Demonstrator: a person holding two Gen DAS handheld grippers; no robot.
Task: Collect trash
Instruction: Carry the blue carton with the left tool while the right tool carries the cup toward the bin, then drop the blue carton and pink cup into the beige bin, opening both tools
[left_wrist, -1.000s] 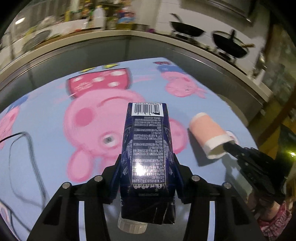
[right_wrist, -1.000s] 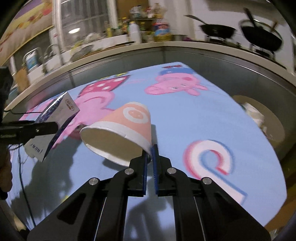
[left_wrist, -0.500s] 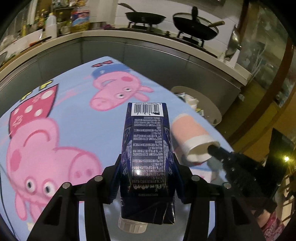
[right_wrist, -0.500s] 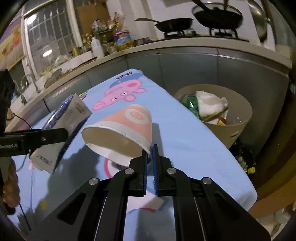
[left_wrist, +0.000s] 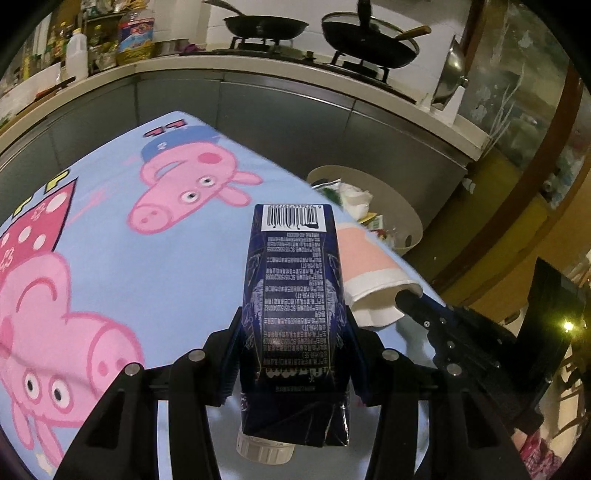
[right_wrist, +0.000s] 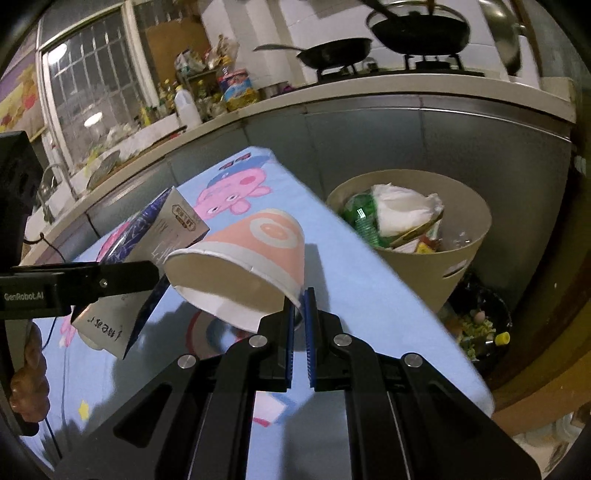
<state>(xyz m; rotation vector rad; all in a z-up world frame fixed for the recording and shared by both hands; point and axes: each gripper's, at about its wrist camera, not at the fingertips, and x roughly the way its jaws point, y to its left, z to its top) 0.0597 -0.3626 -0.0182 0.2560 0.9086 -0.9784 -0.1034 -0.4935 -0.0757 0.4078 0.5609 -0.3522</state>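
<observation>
My left gripper (left_wrist: 293, 343) is shut on a dark blue drink carton (left_wrist: 293, 295) with a white cap, held above the table; the carton also shows in the right wrist view (right_wrist: 147, 258). My right gripper (right_wrist: 299, 314) is shut on the rim of a pink and white paper cup (right_wrist: 243, 266), held on its side in the air; the cup shows beside the carton in the left wrist view (left_wrist: 369, 280). A beige trash bin (right_wrist: 461, 236) with wrappers and paper in it stands on the floor past the table's far right edge; it also shows in the left wrist view (left_wrist: 406, 206).
The table has a light blue cartoon-pig cloth (left_wrist: 129, 240). A grey kitchen counter (right_wrist: 369, 122) with pans and bottles runs behind. A dark bowl of scraps (right_wrist: 480, 321) sits on the floor by the bin. A black cable (right_wrist: 48, 243) lies at the table's left.
Both grippers have carried the carton and the cup to the right along the table toward the bin, which now looks larger and nearer. Both grips are unchanged.
</observation>
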